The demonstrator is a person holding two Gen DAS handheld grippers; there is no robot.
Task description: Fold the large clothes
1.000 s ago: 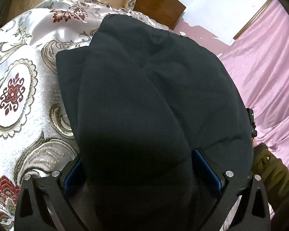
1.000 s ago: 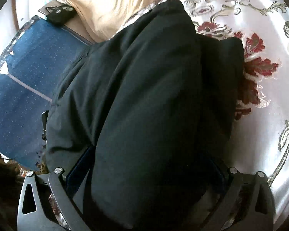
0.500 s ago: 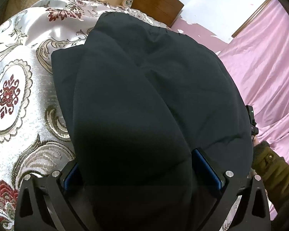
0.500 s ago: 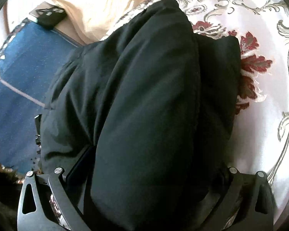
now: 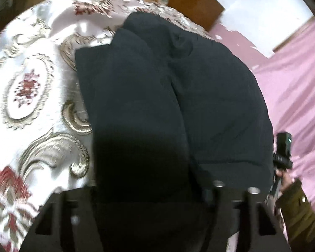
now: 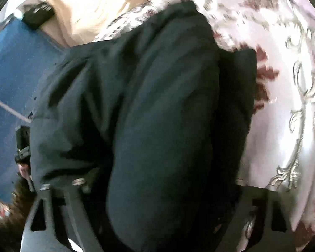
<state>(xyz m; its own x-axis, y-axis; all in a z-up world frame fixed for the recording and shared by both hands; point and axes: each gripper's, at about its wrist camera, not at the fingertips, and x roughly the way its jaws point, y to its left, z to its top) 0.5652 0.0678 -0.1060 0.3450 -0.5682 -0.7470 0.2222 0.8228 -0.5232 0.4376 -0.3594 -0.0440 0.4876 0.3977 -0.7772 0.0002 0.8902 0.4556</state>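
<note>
A bulky black garment [image 5: 174,109] is lying folded on a white bedspread [image 5: 31,96] patterned with gold scrolls and red flowers. The left gripper [image 5: 153,191] has just been closing around the garment's near end; its fingers are blurred, so contact is probably there but unclear. Pink fabric [image 5: 294,79] is lying to the right, beside a person's olive sleeve [image 5: 298,216].

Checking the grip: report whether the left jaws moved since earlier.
Yes. The left gripper has just been closing its jaws inward, toward the crease of the black garment between them.
</note>
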